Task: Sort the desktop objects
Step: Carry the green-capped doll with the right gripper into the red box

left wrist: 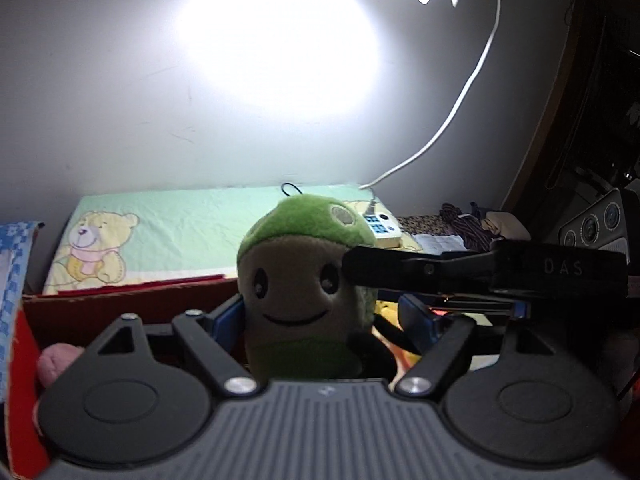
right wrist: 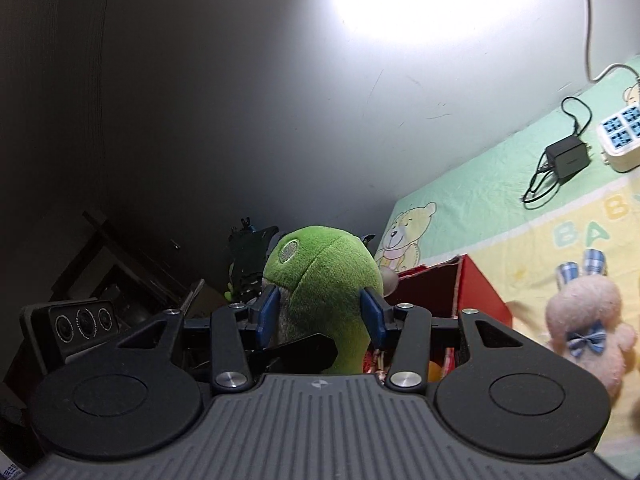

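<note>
Right gripper (right wrist: 322, 314) is clamped on the green mushroom plush (right wrist: 324, 280), blue pads pressing either side of its cap, the toy upright with its long axis vertical. Its smiling face points toward the left gripper (left wrist: 328, 316), whose jaws stand spread around the plush's body, apparently not squeezing. Both hover just above the red box (right wrist: 476, 292).

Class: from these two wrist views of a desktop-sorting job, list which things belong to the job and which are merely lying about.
Part of the job:
green plush toy, between both grippers' pads
right gripper
left gripper
red box
pink plush bunny, probably next

Lying about:
power strip
black charger
white cable
bear-print sheet
</note>
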{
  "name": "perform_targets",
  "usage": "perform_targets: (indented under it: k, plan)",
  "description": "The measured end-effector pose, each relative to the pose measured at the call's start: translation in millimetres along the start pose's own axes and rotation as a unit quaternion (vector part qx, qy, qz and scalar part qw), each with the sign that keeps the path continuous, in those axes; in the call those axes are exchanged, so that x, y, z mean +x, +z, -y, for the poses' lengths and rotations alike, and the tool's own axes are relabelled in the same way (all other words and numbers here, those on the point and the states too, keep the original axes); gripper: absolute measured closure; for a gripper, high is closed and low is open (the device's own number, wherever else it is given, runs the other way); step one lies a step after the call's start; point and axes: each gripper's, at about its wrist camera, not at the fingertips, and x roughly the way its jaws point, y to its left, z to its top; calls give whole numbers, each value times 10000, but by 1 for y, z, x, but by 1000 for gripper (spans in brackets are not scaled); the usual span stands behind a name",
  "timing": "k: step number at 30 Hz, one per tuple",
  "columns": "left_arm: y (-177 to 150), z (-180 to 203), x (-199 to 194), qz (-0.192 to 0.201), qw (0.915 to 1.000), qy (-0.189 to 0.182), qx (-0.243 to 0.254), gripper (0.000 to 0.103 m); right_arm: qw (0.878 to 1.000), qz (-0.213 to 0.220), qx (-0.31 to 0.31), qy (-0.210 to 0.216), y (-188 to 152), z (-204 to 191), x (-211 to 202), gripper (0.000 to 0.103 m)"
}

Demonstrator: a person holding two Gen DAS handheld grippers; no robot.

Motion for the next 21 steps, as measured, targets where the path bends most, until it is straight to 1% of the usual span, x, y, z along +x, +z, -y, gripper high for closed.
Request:
perform_targets:
  k: [3, 8, 12, 15, 21]
  plan:
    - [-3, -28, 0, 4, 9998, 197, -60, 23, 9998, -180, 18, 47, -5, -4, 31, 55]
    - [-15, -71, 14, -277, 9987, 347, -260, 23, 9985, -530, 114, -107, -19, -3, 75, 55]
    - [-28, -97, 30, -581, 9967, 438, -374, 23, 9958, -803, 261, -345, -29, 1, 101, 55]
    - [-39, -114, 38, -816, 9946, 434, -463, 23, 9930, -992, 332, -548, -33, 2, 115, 55]
    - [-54, -133, 58, -1304, 9886, 565, -493, 23, 9844, -1454, 164, -982, -37, 0, 138, 56]
